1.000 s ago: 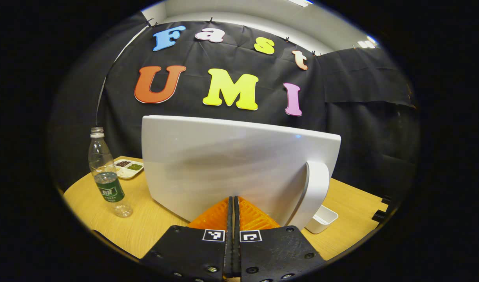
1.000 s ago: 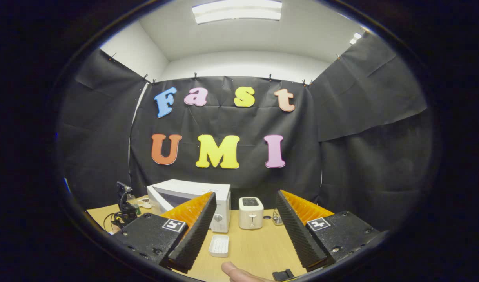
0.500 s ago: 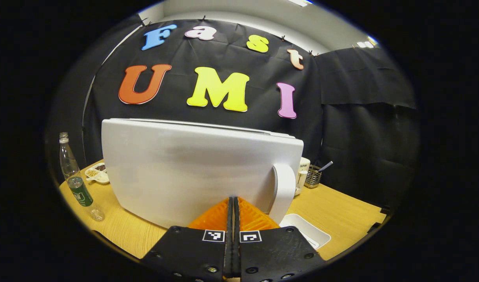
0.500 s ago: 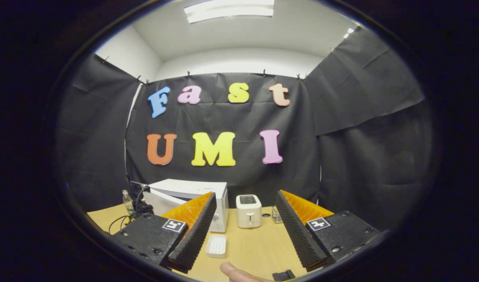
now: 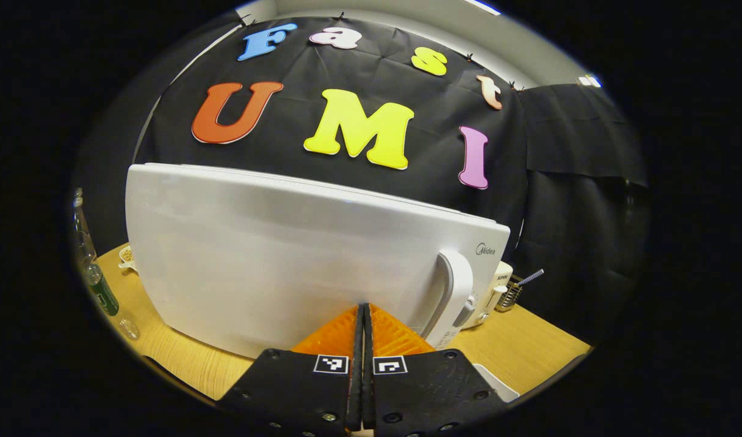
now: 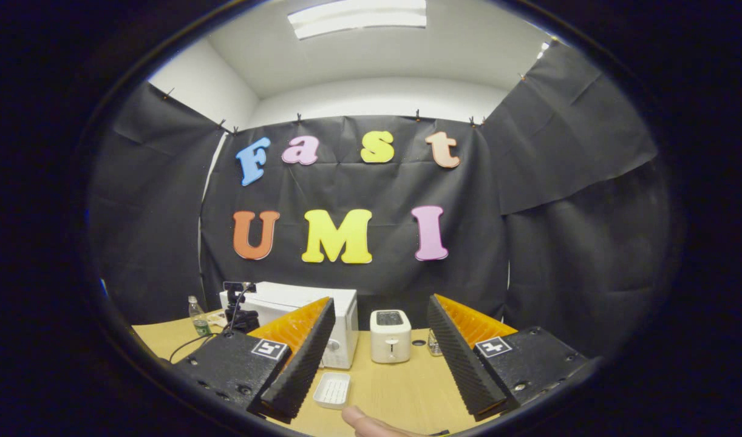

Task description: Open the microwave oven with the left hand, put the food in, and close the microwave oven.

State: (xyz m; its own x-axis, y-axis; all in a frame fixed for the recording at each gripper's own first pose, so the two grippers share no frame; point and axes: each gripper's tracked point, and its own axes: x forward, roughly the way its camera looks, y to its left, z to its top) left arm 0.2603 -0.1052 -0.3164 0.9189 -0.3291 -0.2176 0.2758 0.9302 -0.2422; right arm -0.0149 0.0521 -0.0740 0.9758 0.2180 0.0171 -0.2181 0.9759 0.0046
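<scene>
Left gripper view: left gripper (image 5: pixel 363 315) at bottom centre, its two fingers (image 5: pixel 337 332) pressed flat together with no gap and nothing between them, tips right up against the lower front of the microwave oven's white door (image 5: pixel 274 267); actual contact cannot be told. Door broad and close, lying flush against the oven body, with a tall white handle (image 5: pixel 453 291) standing upright along its right edge and a strip of control panel (image 5: pixel 477 297) just beyond. Right of the oven, a white toaster (image 5: pixel 497 285) and a small wire holder (image 5: pixel 515 290) with a utensil sticking out. Far left, a clear plastic bottle with a green label (image 5: pixel 101 291) upright on the wooden table (image 5: pixel 529 349), and a small dish (image 5: pixel 127 260) near the oven's left corner. Edge of a white tray (image 5: pixel 495 382) just right of the gripper body. Right gripper view: right gripper (image 6: pixel 380 340) held well back from the table, fingers spread wide apart and empty. Between and beyond them, from left to right, the microwave oven (image 6: pixel 310 315), door closed, the toaster (image 6: pixel 390 335) just beside it, and the wire holder (image 6: pixel 433 343). In front of the oven, the left gripper (image 6: pixel 240 306) with a cable trailing down, touching or just beside the door. White ridged tray (image 6: pixel 333 388) on the table near the camera, nothing visible in it. A fingertip (image 6: pixel 362 422) at the bottom edge. No food visible on the table.
</scene>
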